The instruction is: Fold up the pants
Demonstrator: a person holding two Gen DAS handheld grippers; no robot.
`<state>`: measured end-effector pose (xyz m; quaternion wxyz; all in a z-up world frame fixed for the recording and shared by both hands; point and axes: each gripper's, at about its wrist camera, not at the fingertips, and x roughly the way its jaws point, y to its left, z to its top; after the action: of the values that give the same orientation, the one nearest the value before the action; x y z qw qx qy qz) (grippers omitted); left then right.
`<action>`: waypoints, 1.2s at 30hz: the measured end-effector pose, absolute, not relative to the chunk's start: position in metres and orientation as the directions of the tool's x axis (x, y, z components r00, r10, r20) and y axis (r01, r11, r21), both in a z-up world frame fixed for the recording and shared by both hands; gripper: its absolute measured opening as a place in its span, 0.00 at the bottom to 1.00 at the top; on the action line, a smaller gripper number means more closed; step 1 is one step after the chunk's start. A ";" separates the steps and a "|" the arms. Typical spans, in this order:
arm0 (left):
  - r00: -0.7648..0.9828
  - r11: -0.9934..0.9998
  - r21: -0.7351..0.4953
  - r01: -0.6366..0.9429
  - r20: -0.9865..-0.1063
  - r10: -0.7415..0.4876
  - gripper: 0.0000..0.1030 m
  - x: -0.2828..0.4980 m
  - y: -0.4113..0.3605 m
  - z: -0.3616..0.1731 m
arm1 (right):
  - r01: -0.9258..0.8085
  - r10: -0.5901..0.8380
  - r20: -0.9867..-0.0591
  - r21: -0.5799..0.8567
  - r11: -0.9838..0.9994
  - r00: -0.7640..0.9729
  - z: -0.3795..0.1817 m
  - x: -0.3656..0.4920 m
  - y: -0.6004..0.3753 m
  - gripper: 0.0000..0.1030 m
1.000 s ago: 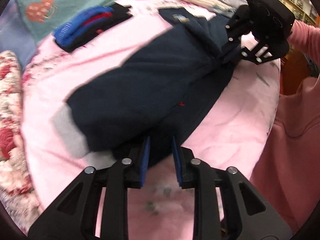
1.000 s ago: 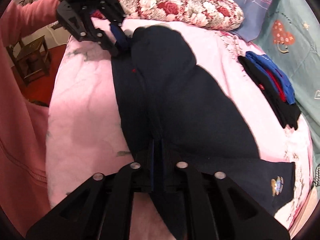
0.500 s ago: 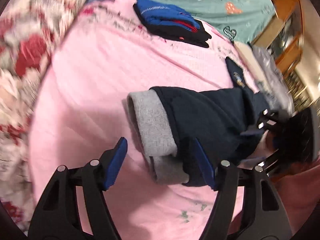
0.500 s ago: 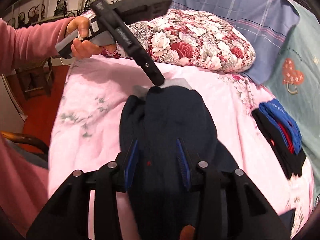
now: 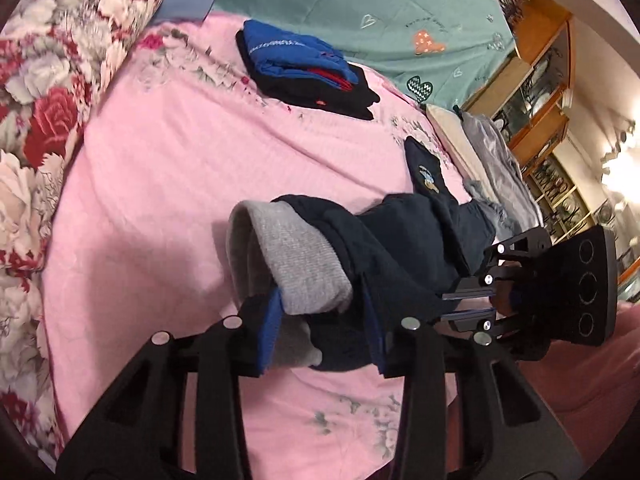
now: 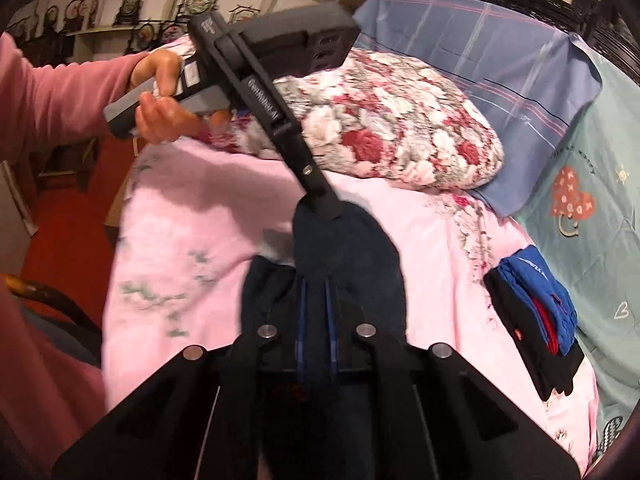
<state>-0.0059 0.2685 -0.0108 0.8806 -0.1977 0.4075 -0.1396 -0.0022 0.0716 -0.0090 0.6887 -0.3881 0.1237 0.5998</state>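
Note:
The navy pants (image 5: 400, 248) with grey cuffs (image 5: 296, 264) lie bunched and folded over on the pink bedsheet (image 5: 160, 184). My left gripper (image 5: 320, 332) is closing around the cuff end, its blue pads on either side of the thick bundle. My right gripper (image 6: 314, 320) is shut on the navy fabric (image 6: 340, 256) at the other end. It also shows at the right of the left wrist view (image 5: 472, 300). The left gripper shows in the right wrist view (image 6: 320, 208), reaching down onto the far end of the pants.
A folded stack of blue, red and black clothes (image 5: 304, 72) lies farther back on the bed. A floral pillow (image 6: 400, 120) and a blue plaid pillow (image 6: 500, 80) sit at the head. A teal sheet (image 5: 380, 12) covers the far side. Wooden shelves (image 5: 536, 92) stand beyond.
My left gripper, wide open half a second ago, has closed around the grey cuff bundle. My right gripper has narrowed from partly open to shut on the navy fabric. The pants are more bunched.

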 end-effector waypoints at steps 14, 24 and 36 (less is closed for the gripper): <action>0.666 0.965 -0.255 -0.059 -0.730 -0.152 0.47 -0.039 0.249 -0.029 | -0.945 0.681 -0.695 -0.327 -0.017 0.228 -0.041 -0.018 0.058 0.47; 0.689 0.919 -0.239 0.314 -0.608 -0.393 0.69 0.010 0.119 0.019 | -0.799 0.656 -0.639 0.106 0.592 0.402 0.029 0.126 -0.076 0.52; 0.412 0.800 -0.462 0.384 -0.689 -0.596 0.55 0.122 0.035 -0.057 | -0.262 0.297 -0.853 0.197 0.945 0.430 0.019 0.337 -0.151 0.52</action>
<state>0.1223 0.0354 -0.0572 0.8321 -0.1164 0.4555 -0.2944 0.3365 -0.1506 0.0189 0.8453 0.0174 0.5078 0.1653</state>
